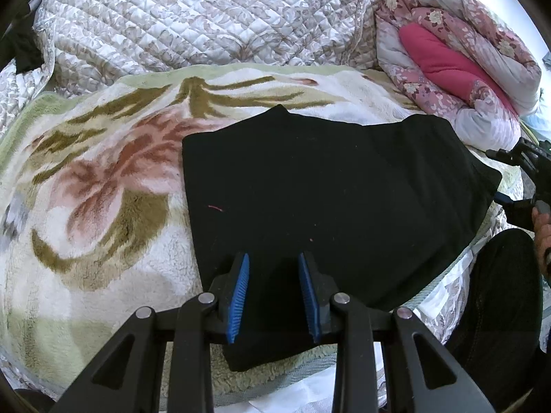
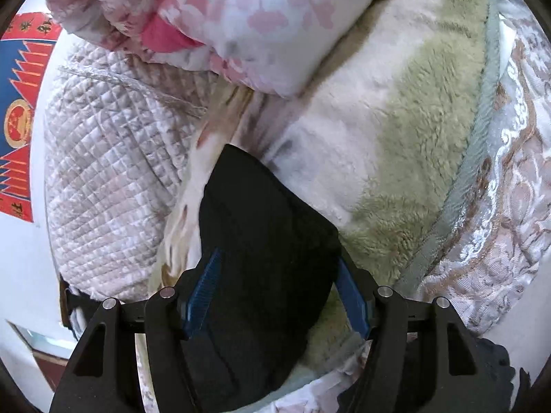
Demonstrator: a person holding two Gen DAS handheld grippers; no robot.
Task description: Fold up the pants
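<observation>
Your black pants [image 1: 327, 199] swallow nearly all detail – seams, waistband and leg ends cannot be told apart, and in the right wrist view the near end runs under the gripper frame and out of sight. In the left wrist view they lie folded flat on the floral fleece blanket [image 1: 96, 186], filling the centre of the frame, long axis running from lower left to the right edge, one corner poking up at top centre. In the right wrist view the pants [image 2: 261, 241] taper to a rounded end pointing toward the upper middle.

Your left gripper [image 1: 273, 258] points steeply down over the near edge of the cloth, jaws parted, blue pads clear of the fabric – nothing clenched. Your right gripper [image 2: 279, 258] angles down too, jaws spread wide with the pants edge between them, pads not pressing. At the right edge of the left view, only part of your right hand [image 1: 542, 230] shows.
</observation>
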